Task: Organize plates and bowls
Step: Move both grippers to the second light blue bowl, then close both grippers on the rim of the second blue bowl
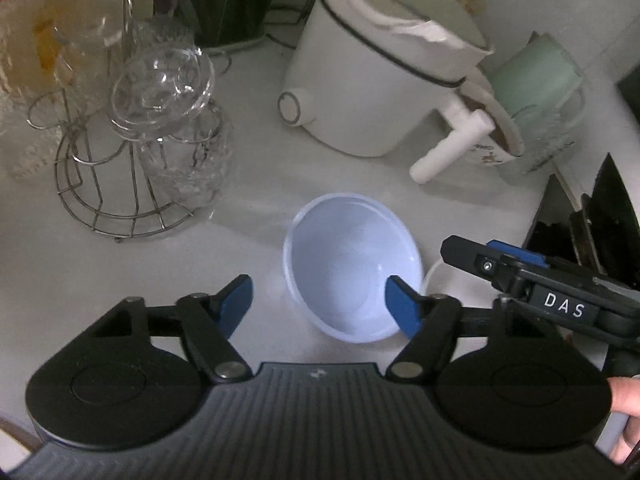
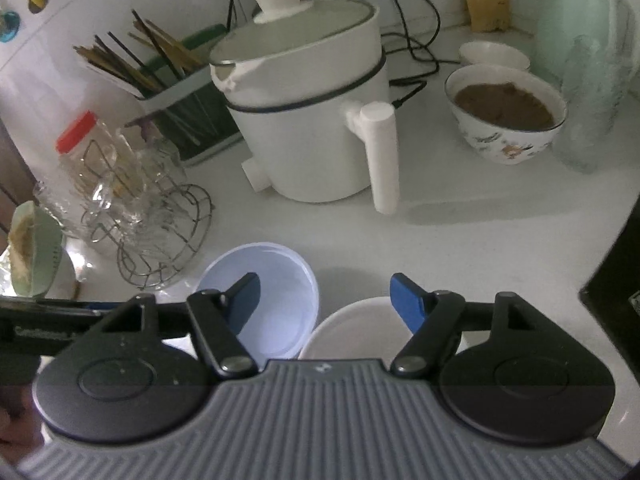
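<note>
A pale blue bowl [image 1: 352, 268] stands upright on the white counter, and its inside looks bare. My left gripper [image 1: 320, 300] hovers over it, open. One blue pad [image 1: 402, 308] hangs over the bowl's inside and the other lies outside its left rim; neither pad presses on it. In the right wrist view the blue bowl [image 2: 276, 292] sits beside a white bowl [image 2: 356, 328], rims close together. My right gripper [image 2: 326, 296] is open above both, its left finger over the blue bowl and its right finger over the white one. Only a sliver of the white bowl [image 1: 430, 276] shows in the left wrist view.
A white electric pot [image 2: 312, 120] with a long handle stands behind the bowls. A wire rack of glass cups [image 1: 132, 160] is to the left. A patterned bowl holding something brown [image 2: 504, 112], a small white bowl [image 2: 494, 56], a tall glass [image 2: 592, 112] and a chopstick holder [image 2: 176, 92] line the back.
</note>
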Action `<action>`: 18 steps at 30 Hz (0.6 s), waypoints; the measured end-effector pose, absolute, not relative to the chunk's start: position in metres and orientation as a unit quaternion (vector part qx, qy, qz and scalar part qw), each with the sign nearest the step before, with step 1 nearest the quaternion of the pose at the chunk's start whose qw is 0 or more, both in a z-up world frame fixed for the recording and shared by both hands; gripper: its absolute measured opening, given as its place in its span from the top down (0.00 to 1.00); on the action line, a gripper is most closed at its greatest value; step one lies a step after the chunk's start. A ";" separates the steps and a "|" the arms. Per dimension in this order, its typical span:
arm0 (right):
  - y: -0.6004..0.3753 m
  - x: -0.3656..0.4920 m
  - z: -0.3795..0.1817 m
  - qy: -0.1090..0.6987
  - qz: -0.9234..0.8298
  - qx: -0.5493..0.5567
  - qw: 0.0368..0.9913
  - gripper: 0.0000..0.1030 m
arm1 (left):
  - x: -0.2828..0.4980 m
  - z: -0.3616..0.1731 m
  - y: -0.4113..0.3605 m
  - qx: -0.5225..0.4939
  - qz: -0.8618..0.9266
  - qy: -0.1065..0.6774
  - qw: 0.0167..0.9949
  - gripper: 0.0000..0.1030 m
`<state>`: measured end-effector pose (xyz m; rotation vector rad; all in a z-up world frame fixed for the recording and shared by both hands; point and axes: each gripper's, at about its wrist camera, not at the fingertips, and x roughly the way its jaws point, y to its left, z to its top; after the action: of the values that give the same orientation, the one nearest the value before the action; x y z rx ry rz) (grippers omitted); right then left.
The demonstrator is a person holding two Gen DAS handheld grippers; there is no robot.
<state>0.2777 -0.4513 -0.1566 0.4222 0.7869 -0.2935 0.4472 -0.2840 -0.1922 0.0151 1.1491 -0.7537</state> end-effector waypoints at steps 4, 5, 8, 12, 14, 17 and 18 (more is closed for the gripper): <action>-0.458 0.297 -0.171 0.404 -0.144 0.216 0.877 0.45 | 0.459 -0.205 -0.294 0.022 -0.349 0.540 0.766 0.44; -0.458 0.300 -0.173 0.406 -0.144 0.217 0.876 0.48 | 0.461 -0.208 -0.295 0.026 -0.348 0.540 0.766 0.46; -0.454 0.309 -0.179 0.416 -0.147 0.194 0.876 0.50 | 0.464 -0.217 -0.298 0.024 -0.348 0.546 0.762 0.53; -0.453 0.312 -0.188 0.427 -0.139 0.201 0.871 0.63 | 0.466 -0.224 -0.294 0.017 -0.350 0.548 0.760 0.64; -0.452 0.315 -0.193 0.429 -0.141 0.200 0.870 0.65 | 0.467 -0.226 -0.293 0.015 -0.353 0.549 0.758 0.74; -0.453 0.319 -0.197 0.430 -0.137 0.207 0.868 0.71 | 0.468 -0.227 -0.292 0.016 -0.360 0.548 0.755 0.83; -0.454 0.321 -0.198 0.431 -0.137 0.210 0.867 0.72 | 0.469 -0.228 -0.292 0.016 -0.361 0.549 0.754 0.85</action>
<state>0.3209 -0.4539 -0.1984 0.4404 0.9028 -0.2864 0.4691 -0.2918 -0.2275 0.0345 1.1987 -0.7872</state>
